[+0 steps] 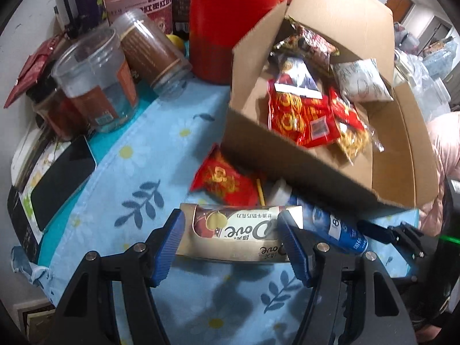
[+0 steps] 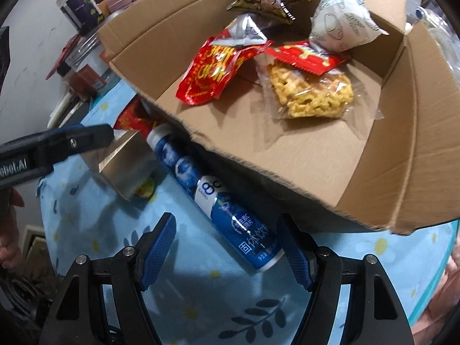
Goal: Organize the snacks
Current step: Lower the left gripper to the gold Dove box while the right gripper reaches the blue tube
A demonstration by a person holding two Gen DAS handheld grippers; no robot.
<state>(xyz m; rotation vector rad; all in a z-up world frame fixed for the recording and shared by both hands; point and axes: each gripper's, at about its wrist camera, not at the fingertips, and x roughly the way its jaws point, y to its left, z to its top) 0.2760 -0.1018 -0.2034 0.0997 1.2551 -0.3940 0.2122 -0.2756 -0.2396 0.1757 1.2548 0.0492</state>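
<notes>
In the left wrist view, the left gripper [image 1: 231, 237] stands half open around a Dove chocolate box [image 1: 235, 234]; whether the blue pads [image 1: 169, 244] press on it I cannot tell. Beyond the fingertips lies a red snack packet [image 1: 224, 181], and to the upper right the cardboard box [image 1: 287, 155] with snacks. Only this view shows the red canister [image 1: 230, 26] and jars.

In the right wrist view, the right gripper [image 2: 227, 248] is half open and empty, over the bottom end of a blue bottle [image 2: 224, 204] marked "8°C". Here the box shows yellow noodle snacks [image 2: 310, 92].

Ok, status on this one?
Left tool open astride Dove box. Right tool open over blue bottle. Carton overhangs bottle's far end.
</notes>
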